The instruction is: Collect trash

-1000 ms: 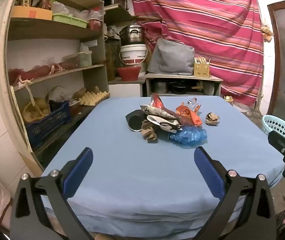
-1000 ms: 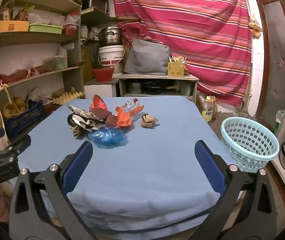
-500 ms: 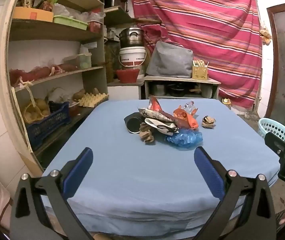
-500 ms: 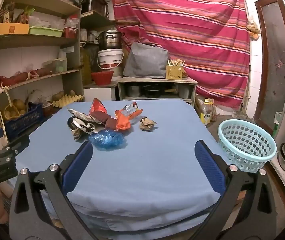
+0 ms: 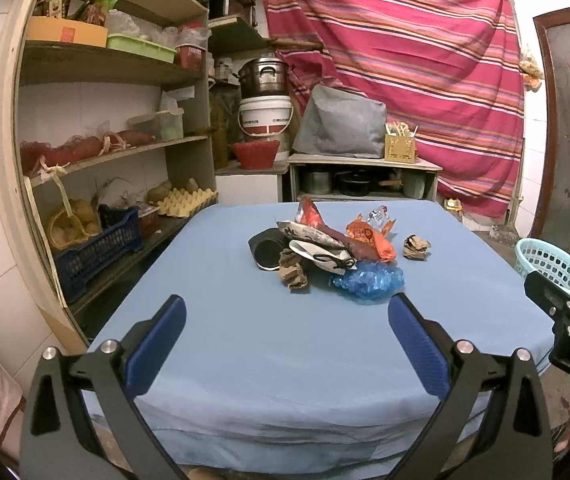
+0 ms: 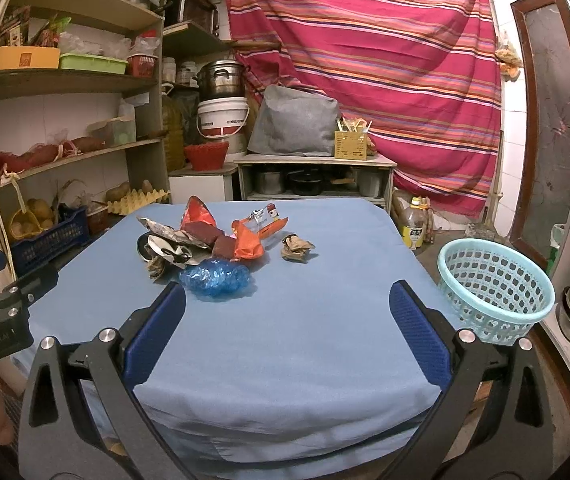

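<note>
Trash pile (image 5: 325, 252) mid-table, teal basket (image 6: 495, 286) empty beside table

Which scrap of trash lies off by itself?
The crumpled brown paper ball, lying right of the heap, toward the basket; everything else is piled together.

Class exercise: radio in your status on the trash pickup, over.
Left hand-held gripper and right hand-held gripper open, empty. Trash pile untouched on blue table. Basket empty. Path clear.
</note>
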`<state>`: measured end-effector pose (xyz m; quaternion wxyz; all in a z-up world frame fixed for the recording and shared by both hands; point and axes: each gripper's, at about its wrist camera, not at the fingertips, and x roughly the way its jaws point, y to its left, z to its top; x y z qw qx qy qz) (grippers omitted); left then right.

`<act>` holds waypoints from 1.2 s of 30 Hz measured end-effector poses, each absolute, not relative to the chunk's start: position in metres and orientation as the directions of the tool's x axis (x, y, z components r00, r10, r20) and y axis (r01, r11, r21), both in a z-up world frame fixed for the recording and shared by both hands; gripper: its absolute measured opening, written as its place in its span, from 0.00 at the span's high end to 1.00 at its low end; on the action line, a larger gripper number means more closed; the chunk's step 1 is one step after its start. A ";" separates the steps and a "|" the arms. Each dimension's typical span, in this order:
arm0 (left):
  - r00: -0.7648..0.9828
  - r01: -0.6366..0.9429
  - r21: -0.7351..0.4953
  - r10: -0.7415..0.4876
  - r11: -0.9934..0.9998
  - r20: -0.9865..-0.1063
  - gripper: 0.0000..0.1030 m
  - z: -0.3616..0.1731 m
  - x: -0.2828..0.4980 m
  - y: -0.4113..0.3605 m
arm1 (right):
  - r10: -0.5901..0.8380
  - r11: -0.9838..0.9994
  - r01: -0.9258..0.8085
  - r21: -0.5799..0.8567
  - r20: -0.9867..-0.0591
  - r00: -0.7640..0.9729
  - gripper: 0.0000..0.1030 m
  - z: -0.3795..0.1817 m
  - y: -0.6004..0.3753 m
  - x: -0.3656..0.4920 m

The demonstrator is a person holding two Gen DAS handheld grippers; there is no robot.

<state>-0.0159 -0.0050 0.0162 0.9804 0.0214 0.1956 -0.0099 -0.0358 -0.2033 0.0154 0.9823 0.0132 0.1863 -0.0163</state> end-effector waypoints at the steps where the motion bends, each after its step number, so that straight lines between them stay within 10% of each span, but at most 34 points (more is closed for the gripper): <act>1: 0.924 0.027 0.038 -0.010 0.999 -0.383 0.04 0.017 -0.016 -0.005 | -0.027 0.999 0.037 0.019 -0.368 0.929 0.04 0.016 -0.203 -0.036; 36: 0.922 0.025 0.029 -0.012 0.999 -0.388 0.04 0.017 -0.011 0.001 | -0.033 0.999 0.042 0.019 -0.368 0.929 0.04 0.009 -0.209 -0.026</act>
